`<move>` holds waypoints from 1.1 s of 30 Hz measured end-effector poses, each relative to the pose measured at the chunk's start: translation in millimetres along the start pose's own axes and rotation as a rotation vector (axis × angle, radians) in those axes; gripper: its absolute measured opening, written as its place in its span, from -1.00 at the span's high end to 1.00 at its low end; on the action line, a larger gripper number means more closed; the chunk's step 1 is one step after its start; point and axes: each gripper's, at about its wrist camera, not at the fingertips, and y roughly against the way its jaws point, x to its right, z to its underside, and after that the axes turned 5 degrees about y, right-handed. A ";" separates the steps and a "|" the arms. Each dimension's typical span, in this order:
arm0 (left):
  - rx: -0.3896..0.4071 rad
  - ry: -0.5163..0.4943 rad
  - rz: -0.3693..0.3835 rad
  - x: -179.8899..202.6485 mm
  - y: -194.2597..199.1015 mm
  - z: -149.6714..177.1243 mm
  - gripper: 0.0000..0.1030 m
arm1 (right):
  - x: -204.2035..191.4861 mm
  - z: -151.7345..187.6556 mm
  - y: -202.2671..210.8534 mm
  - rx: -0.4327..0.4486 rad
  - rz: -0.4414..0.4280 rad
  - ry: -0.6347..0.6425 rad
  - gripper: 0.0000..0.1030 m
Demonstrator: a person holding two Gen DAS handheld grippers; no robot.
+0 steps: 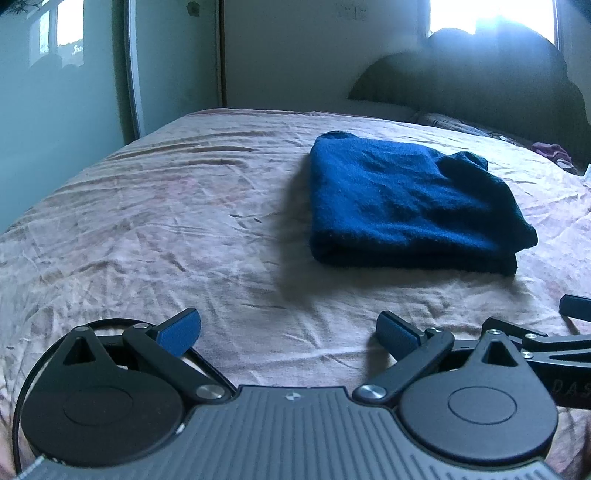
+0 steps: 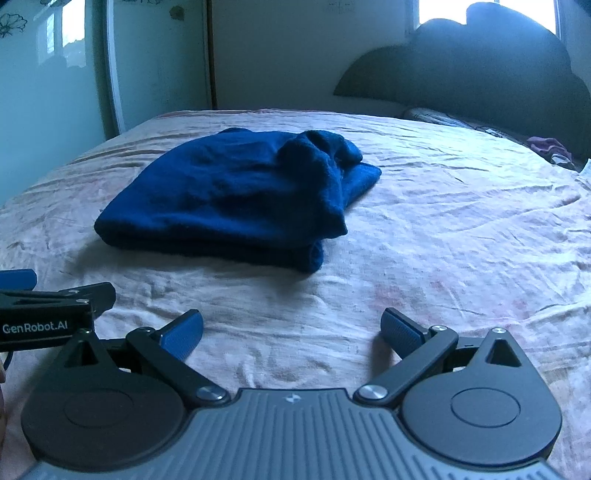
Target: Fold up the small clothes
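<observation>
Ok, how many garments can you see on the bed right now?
2: a folded blue garment mid-bed, ahead of both grippers, and a purple one bunched by the headboard. Others may lie out of frame.

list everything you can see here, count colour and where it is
folded garment: one, dark blue, lying on the bed ahead of both claws, touched by neither
bed sheet: one, pale pink, wrinkled, covering the bed
headboard: one, dark, at the far right end of the bed
small cloth item: one, purplish, far right near the headboard; too small to identify
window: one, bright, behind the headboard
wardrobe door: pale green, glossy, far left
left claw: one, black with blue pads, open, empty, over the sheet
right claw: one, black with blue pads, open, empty, beside the left
</observation>
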 end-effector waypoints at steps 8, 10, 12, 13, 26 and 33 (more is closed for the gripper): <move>-0.007 0.000 0.006 0.4 -1.9 0.5 -1.00 | -2.1 -0.3 -1.4 -0.008 0.001 0.008 -1.00; -0.007 -0.001 0.005 0.5 -2.0 0.9 -1.00 | -2.9 -0.3 -2.4 -0.010 0.000 0.013 -1.00; -0.008 -0.003 0.004 0.3 -2.3 1.4 -1.00 | -2.9 -0.3 -3.3 -0.011 -0.001 0.012 -1.00; -0.009 -0.003 0.004 0.1 -2.4 1.6 -1.00 | -2.7 -0.2 -3.4 -0.012 -0.003 0.011 -1.00; -0.010 -0.003 0.004 0.6 -2.7 1.2 -1.00 | -2.4 -0.1 -4.7 -0.016 -0.007 0.009 -1.00; -0.011 -0.002 0.005 0.6 -3.0 1.3 -1.00 | -2.7 0.0 -4.7 -0.016 -0.007 0.010 -1.00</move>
